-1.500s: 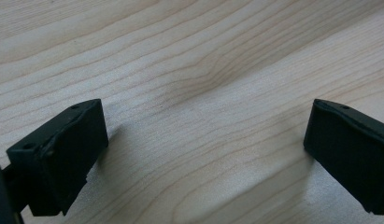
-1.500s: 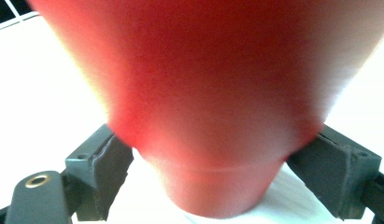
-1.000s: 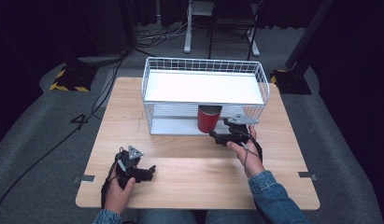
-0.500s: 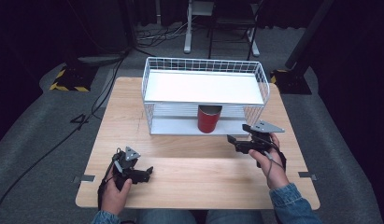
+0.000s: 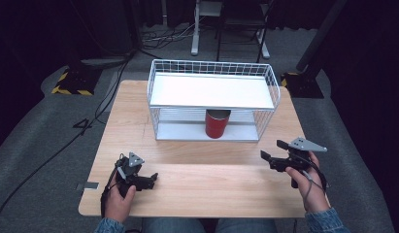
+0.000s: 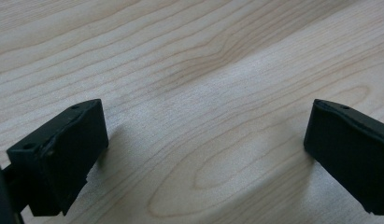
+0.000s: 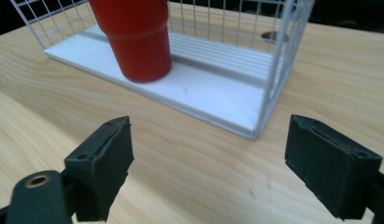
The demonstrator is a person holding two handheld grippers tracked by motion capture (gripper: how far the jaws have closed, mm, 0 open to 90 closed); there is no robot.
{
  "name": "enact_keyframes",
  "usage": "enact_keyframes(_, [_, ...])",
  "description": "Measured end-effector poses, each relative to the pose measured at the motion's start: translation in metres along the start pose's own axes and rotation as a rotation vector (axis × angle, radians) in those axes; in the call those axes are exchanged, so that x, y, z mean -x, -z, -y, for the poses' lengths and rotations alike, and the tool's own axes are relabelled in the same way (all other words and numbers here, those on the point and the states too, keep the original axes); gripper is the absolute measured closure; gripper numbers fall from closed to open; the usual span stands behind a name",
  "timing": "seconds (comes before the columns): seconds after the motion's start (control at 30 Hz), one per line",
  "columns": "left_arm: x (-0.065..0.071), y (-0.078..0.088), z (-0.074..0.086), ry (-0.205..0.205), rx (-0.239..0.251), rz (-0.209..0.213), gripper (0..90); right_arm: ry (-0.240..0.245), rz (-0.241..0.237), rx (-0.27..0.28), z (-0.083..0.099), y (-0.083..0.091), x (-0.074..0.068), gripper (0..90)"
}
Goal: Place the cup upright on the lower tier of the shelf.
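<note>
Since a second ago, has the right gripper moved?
Yes. The right gripper has drawn back from the red cup toward the table's right front corner.

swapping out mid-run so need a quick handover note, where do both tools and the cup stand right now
Left tool: open, holding nothing, low over the near left of the table.
Right tool: open, holding nothing, at the near right of the table, clear of the rack, jaws aimed towards it.
Red cup: upright on the lower shelf of the white wire rack, under the top shelf, touched by neither tool.
Done: the cup appears placed in the rack.
Left: probably only to check that the cup sits steady and park both tools.
</note>
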State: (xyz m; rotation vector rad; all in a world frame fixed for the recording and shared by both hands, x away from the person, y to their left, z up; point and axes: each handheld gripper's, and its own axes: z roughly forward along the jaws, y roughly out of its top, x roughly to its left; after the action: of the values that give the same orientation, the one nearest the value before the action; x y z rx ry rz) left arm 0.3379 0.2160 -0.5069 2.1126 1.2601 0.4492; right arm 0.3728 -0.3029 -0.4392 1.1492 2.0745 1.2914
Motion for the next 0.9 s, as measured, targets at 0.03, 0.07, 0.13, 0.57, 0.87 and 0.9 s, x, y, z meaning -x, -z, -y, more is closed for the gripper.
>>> enact_keyframes(0.03, [0.000,0.000,0.000,-0.001,0.000,-0.002,0.1,-0.008,0.008,-0.012,0.006,0.006,0.003,15.9])
enact_keyframes(0.07, [0.000,0.000,0.000,0.000,0.000,-0.003,0.1,-0.008,0.008,-0.012,0.006,0.006,0.003,15.9])
enact_keyframes(0.13, [0.000,0.000,0.000,0.002,0.002,-0.006,0.2,-0.030,0.010,-0.043,0.016,0.014,0.008,15.9])
enact_keyframes(0.57, [0.001,0.000,0.000,0.004,0.001,-0.007,0.1,-0.059,0.035,-0.138,0.056,0.027,0.021,16.0])
enact_keyframes(0.87, [0.001,0.000,0.000,0.005,0.000,-0.007,0.1,-0.020,0.026,-0.221,0.071,0.020,0.021,16.0])
enact_keyframes(0.9, [0.001,0.000,0.000,0.005,0.001,-0.007,0.1,-0.020,0.026,-0.221,0.071,0.020,0.021,16.0])
